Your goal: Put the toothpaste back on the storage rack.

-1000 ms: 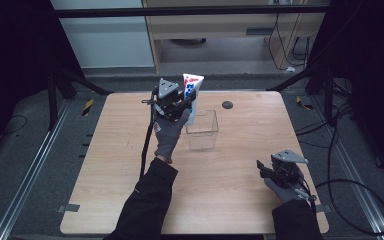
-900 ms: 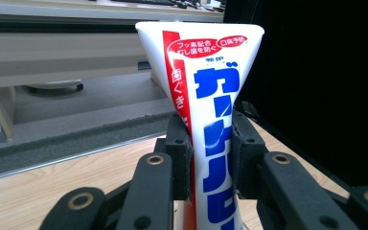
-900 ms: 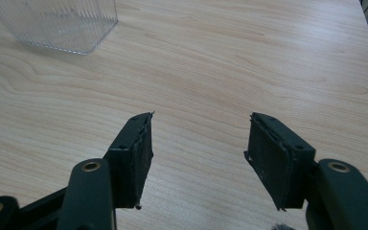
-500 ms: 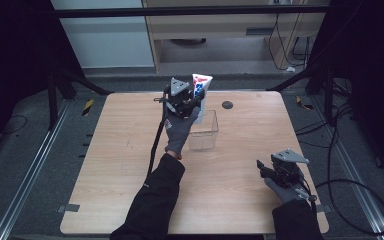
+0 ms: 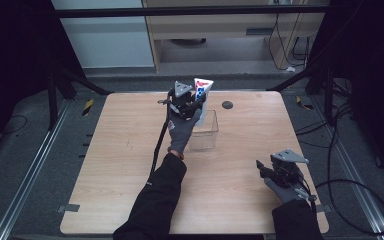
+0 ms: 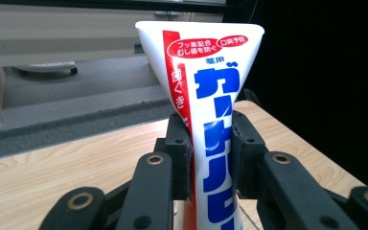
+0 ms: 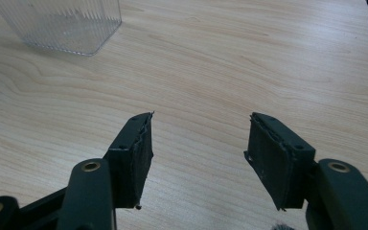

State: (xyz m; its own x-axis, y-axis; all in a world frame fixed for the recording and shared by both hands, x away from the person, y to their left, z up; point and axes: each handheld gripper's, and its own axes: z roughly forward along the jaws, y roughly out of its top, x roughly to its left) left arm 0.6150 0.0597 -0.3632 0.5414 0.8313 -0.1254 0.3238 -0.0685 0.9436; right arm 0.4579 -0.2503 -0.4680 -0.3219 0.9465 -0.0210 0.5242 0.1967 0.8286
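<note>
A white toothpaste tube with blue and red lettering stands upright, flat crimped end up, in my left gripper. The jaws are shut on the tube's middle. Tube and gripper hang over the back left corner of a clear ribbed plastic container at the table's middle back. The tube's lower end is hidden behind the hand. My right gripper hovers open over the bare front right of the table, nothing between its jaws, well away from the container.
A small round black object lies on the wooden table behind and right of the container. A black cable hangs from the left gripper across the table. Dark frame legs stand past the table's back corners.
The left gripper has carried the tube to the right, from left of the container to over its back left corner. The right gripper has not moved.
</note>
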